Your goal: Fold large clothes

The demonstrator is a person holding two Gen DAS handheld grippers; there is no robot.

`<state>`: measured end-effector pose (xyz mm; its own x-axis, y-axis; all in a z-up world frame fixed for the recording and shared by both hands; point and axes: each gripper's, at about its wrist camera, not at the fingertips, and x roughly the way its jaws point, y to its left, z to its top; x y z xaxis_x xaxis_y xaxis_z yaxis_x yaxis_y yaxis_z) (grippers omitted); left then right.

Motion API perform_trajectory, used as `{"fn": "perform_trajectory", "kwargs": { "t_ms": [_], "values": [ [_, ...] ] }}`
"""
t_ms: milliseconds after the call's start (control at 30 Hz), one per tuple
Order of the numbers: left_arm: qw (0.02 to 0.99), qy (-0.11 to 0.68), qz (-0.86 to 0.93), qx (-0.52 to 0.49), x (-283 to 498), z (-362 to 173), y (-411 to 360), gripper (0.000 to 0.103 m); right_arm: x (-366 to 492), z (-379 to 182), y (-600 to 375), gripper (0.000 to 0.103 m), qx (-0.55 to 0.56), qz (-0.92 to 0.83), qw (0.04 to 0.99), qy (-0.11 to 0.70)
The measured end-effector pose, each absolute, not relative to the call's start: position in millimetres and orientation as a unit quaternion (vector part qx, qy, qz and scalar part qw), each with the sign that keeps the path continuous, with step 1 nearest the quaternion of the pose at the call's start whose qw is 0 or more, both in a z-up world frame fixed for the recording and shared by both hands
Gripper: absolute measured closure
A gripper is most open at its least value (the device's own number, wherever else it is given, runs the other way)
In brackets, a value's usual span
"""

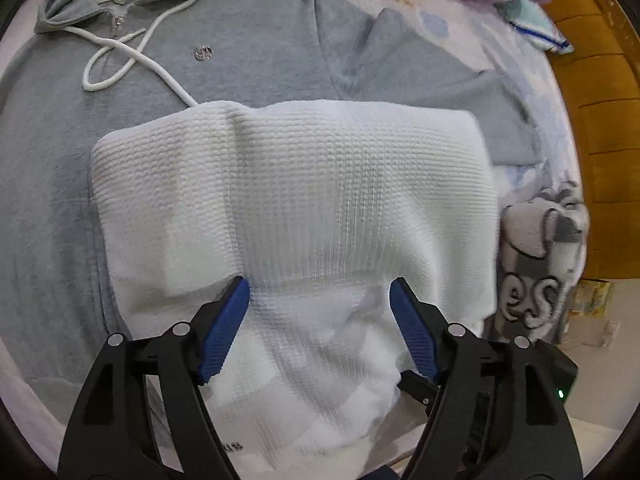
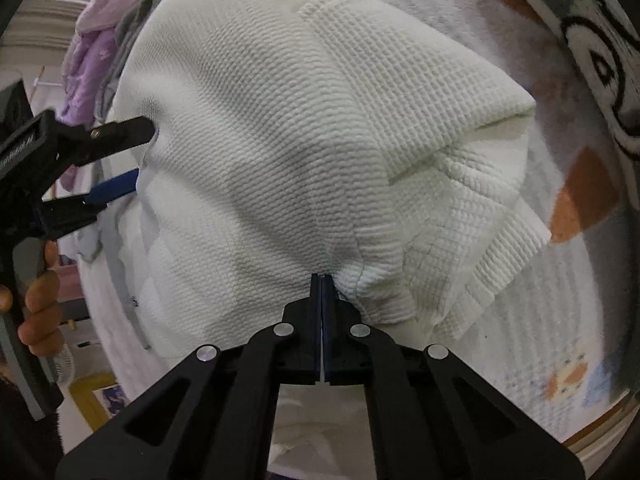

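Jaws shut: right gripper [image 2: 322, 280] pinching white knit [image 2: 280, 140]; left gripper [image 1: 320, 292] spread wide, straddling it over grey hoodie [image 1: 248, 40].

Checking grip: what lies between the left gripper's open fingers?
White knit garment spans the gap under the open left gripper, unpinched; seen in the left wrist view.

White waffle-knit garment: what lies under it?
The white waffle-knit garment lies over a grey hoodie spread on the bed. The hoodie's lower part and its drawstring end are covered.
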<state>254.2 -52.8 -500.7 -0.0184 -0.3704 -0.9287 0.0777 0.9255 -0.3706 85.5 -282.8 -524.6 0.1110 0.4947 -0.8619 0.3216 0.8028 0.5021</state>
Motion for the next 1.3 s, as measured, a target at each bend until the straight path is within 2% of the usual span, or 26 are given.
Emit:
{"fn": "perform_trajectory", "kwargs": {
  "t_ms": [67, 133, 167, 200, 233, 267, 533, 667, 767, 800, 1133, 1200, 1300],
  "values": [
    [0.702, 0.68, -0.164, -0.136, 241, -487, -37, 0.029, 77, -516, -296, 0.099, 0.343, 0.076, 0.674, 0.65],
    [0.711, 0.664, -0.152, -0.173, 221, -475, -14, 0.028, 66, -504, -309, 0.088, 0.353, 0.074, 0.68, 0.638],
    [0.714, 0.66, -0.143, -0.187, 209, -473, -3, 0.028, 58, -499, -316, 0.081, 0.367, 0.076, 0.683, 0.627],
    [0.716, 0.658, -0.132, -0.194, 197, -472, 7, 0.028, 52, -496, -320, 0.062, 0.371, 0.071, 0.683, 0.625],
    [0.716, 0.657, -0.124, -0.199, 187, -473, 13, 0.028, 42, -494, -327, 0.054, 0.369, 0.051, 0.686, 0.626],
    [0.716, 0.659, -0.108, -0.204, 172, -475, 24, 0.028, 34, -495, -332, 0.051, 0.37, 0.04, 0.686, 0.625],
    [0.662, 0.702, -0.083, -0.249, 87, -527, 34, 0.028, -17, -551, -349, 0.05, 0.522, 0.018, 0.591, 0.615],
    [0.651, 0.705, -0.076, -0.273, 74, -549, 32, 0.026, -19, -565, -345, 0.041, 0.553, 0.032, 0.584, 0.594],
    [0.649, 0.702, -0.077, -0.282, 71, -554, 36, 0.024, -18, -567, -343, 0.029, 0.57, 0.042, 0.582, 0.578],
    [0.65, 0.701, -0.08, -0.284, 70, -554, 37, 0.024, -19, -567, -343, 0.028, 0.572, 0.044, 0.584, 0.574],
    [0.634, 0.71, -0.118, -0.283, 71, -558, 39, 0.024, -32, -567, -313, 0.028, 0.606, 0.03, 0.582, 0.542],
    [0.627, 0.718, -0.129, -0.273, 73, -558, 38, 0.024, -29, -565, -308, 0.042, 0.651, 0.052, 0.563, 0.506],
    [0.621, 0.725, -0.152, -0.255, 77, -559, 34, 0.024, -30, -550, -303, 0.042, 0.661, 0.05, 0.577, 0.478]
  ]
}}
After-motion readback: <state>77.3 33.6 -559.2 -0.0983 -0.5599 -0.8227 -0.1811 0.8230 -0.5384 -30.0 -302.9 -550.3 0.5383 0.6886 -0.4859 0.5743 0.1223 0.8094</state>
